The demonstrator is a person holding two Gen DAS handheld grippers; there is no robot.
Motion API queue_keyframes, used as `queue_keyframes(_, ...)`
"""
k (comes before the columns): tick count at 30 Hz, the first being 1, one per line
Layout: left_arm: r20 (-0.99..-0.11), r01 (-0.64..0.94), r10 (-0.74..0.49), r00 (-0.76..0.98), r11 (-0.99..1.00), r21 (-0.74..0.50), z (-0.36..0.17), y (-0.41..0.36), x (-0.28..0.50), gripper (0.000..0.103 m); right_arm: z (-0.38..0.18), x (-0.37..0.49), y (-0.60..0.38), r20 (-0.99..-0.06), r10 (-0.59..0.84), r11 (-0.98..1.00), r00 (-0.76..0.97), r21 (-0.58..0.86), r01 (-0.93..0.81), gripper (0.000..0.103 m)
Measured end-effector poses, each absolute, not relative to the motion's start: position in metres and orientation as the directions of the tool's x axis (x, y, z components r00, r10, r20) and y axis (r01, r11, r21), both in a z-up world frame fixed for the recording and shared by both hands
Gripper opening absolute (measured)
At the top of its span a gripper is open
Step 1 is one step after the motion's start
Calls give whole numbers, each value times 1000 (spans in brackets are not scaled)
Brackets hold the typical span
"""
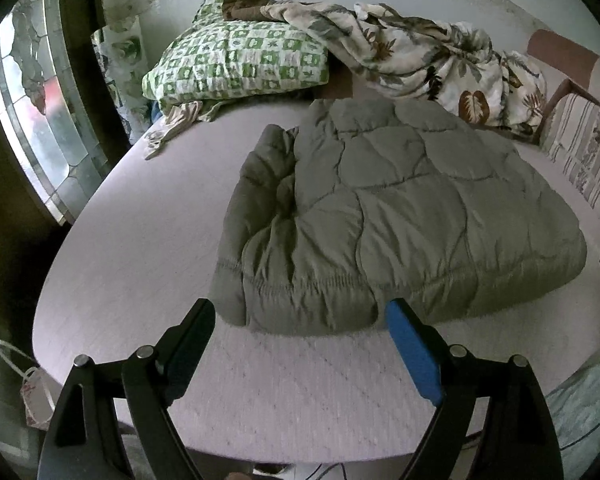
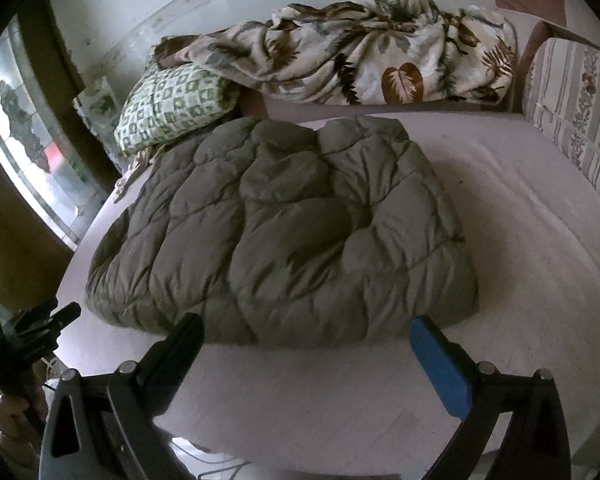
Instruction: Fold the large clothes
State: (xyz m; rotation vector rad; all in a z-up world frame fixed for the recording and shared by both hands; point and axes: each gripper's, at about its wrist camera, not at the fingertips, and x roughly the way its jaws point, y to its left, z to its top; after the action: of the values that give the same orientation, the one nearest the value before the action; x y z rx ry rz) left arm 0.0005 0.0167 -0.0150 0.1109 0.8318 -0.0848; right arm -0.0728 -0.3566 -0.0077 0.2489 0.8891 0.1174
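**Quilted jacket lies folded on the bed, both grippers held off its near edge**

The olive quilted garment (image 1: 388, 216) sits in a thick, roughly square bundle on the pale mattress (image 1: 140, 240), towards the middle of the bed, its near hem facing the cameras. It looks already doubled over: layers stack along its left side in the left wrist view, so the fold seems well advanced, perhaps with one more pass or only squaring up left.

The left gripper (image 1: 300, 312) hangs just short of the near hem, its fingers spread wide and holding nothing. The right gripper (image 2: 306, 326) does likewise at the right half of that hem, also apart and empty. Placed so, each is likely lined up to take a near corner.

Beyond the bundle lie a green checked pillow (image 1: 236, 60) to the far left and a leaf-print blanket (image 2: 380, 48) heaped along the wall.

Sleeves, collar and any zip are tucked out of sight. Whether the fingertips touch the fabric cannot be told. The far hem is foreshortened, and the room's edges fall into dark.
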Motion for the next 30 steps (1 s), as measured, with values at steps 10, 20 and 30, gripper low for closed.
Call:
queue_keyframes(10,-706,138,-61,706,989,53,-7,8,-40,88,-8,-109,-329,-743,197,973,639,227,-36,103)
queue_keyframes(20,-672,154,-55,738,984,88,-1,1,-84,88,0,-151,-316,-709,168,980,685,193,-41,103)
queue_keyframes(30,-661,173,-68,747,980,95,0,-4,-107,88,10,-182,-315,-691,124,989,712,145,-33,103)
